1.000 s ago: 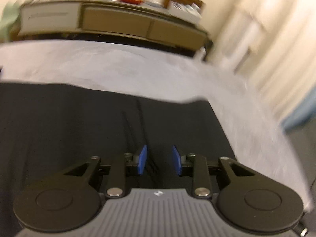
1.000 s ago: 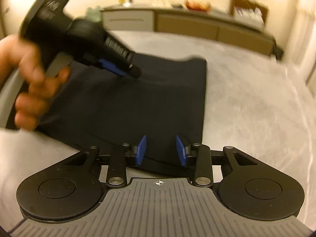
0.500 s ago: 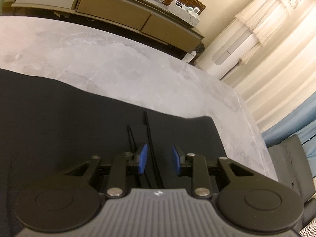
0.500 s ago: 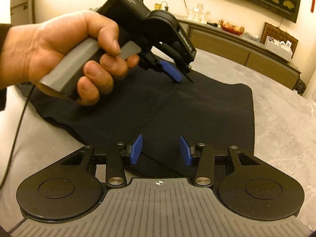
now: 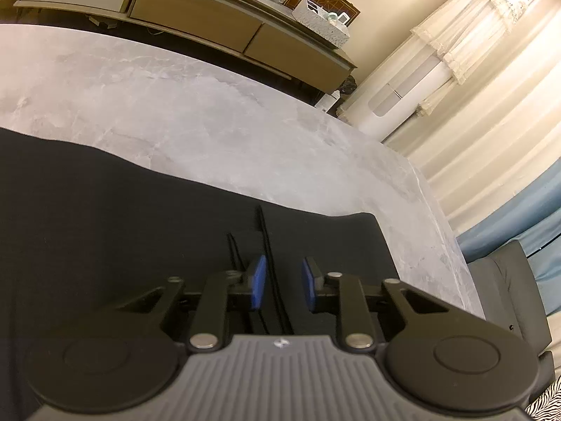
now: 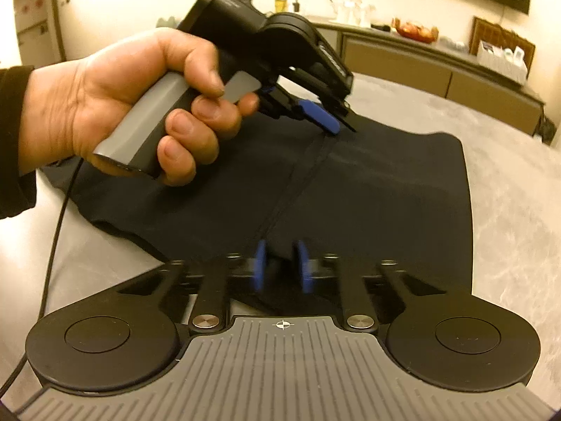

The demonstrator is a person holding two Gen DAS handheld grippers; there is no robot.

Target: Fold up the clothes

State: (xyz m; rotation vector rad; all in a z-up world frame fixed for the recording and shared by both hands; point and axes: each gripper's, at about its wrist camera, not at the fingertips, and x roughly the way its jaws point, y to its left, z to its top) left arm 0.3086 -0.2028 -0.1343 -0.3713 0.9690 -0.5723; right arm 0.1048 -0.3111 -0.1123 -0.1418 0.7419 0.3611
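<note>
A black garment (image 6: 378, 189) lies flat on the grey marble table (image 6: 508, 182), with a seam running down its middle. My left gripper (image 5: 282, 282) hovers low over the garment (image 5: 105, 217) near its far edge, jaws open, with two black drawstrings (image 5: 268, 245) between and beside the pads. In the right wrist view a hand holds the left gripper (image 6: 329, 119), tips down at the seam's far end. My right gripper (image 6: 280, 266) is at the garment's near edge over the seam, pads blurred, narrowly apart with dark cloth between them.
A long low sideboard (image 5: 196, 17) with a fruit bowl and boxes stands beyond the table. A white air conditioner (image 5: 403, 94) and curtains are at the right. A dark chair (image 5: 508, 291) sits past the table's right edge. A black cable (image 6: 52, 238) hangs at left.
The right gripper's pads have narrowed from wide open and moved onto the garment's near edge. The left gripper has held its place over the drawstrings.
</note>
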